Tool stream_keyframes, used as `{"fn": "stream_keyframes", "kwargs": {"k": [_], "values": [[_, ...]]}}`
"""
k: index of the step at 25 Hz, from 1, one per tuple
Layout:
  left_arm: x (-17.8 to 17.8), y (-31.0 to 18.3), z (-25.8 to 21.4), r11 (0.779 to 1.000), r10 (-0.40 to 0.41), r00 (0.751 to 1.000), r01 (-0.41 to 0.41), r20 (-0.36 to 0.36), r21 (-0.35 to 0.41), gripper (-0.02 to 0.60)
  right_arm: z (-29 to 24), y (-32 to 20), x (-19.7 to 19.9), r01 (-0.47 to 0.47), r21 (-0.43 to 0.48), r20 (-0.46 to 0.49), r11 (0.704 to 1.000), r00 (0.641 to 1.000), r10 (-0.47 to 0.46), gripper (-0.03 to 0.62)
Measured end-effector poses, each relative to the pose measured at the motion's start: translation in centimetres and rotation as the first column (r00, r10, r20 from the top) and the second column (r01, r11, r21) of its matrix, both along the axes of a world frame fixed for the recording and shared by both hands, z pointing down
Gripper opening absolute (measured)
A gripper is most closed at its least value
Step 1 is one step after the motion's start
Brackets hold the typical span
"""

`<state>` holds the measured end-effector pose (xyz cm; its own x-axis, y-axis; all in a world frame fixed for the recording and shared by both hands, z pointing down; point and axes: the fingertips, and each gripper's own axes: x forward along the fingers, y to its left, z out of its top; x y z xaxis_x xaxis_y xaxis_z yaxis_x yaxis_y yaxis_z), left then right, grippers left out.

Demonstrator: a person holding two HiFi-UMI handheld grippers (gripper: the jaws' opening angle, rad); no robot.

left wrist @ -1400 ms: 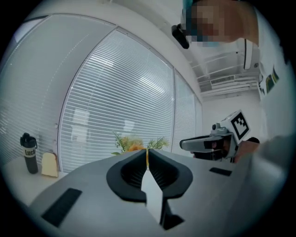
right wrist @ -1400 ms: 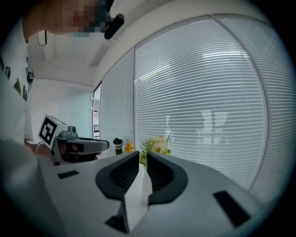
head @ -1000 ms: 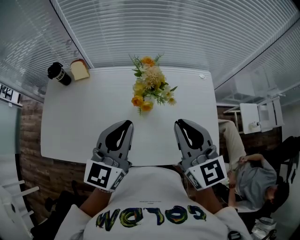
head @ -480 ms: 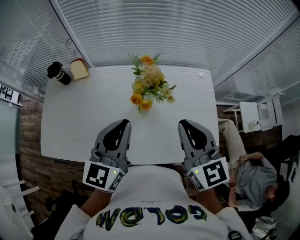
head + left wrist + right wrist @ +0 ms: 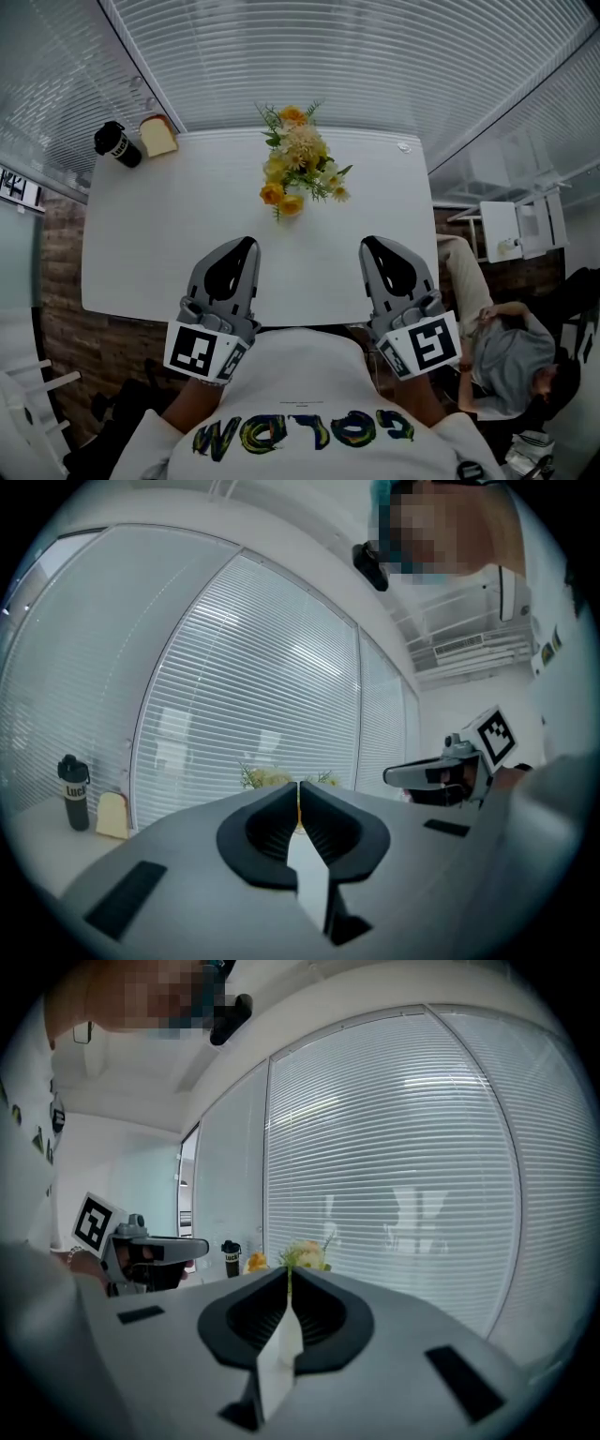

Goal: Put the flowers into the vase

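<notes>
A bunch of yellow, orange and cream flowers (image 5: 298, 169) with green leaves stands at the far middle of the white table (image 5: 159, 244). Whatever holds it is hidden under the blooms. My left gripper (image 5: 246, 243) and right gripper (image 5: 370, 242) hover side by side over the table's near edge, well short of the flowers. Both are shut with nothing between their jaws. In the left gripper view the shut left gripper (image 5: 299, 786) points level at the flowers (image 5: 267, 778). In the right gripper view the shut right gripper (image 5: 288, 1271) points at the flowers (image 5: 305, 1253).
A black cup (image 5: 117, 145) and a slice of bread (image 5: 159, 138) stand at the table's far left corner. A small clear object (image 5: 404, 147) lies at the far right corner. Window blinds (image 5: 309, 56) run behind the table. A seated person (image 5: 520, 361) is at the right.
My right gripper has drifted slightly to the right. The left gripper and the flowers have stayed where they were.
</notes>
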<state>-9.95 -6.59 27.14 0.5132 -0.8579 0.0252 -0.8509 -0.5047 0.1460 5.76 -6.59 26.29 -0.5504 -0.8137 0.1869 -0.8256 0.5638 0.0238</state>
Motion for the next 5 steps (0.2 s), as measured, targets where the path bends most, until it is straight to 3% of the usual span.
{"fn": "stream_keyframes", "kwargs": {"k": [5], "values": [[0.12, 0.25, 0.02, 1.0, -0.002, 1.0, 0.002, 0.005, 0.0, 0.02, -0.06, 0.1, 0.17, -0.003, 0.002, -0.001, 1.0, 1.0, 0.003, 0.023]]}}
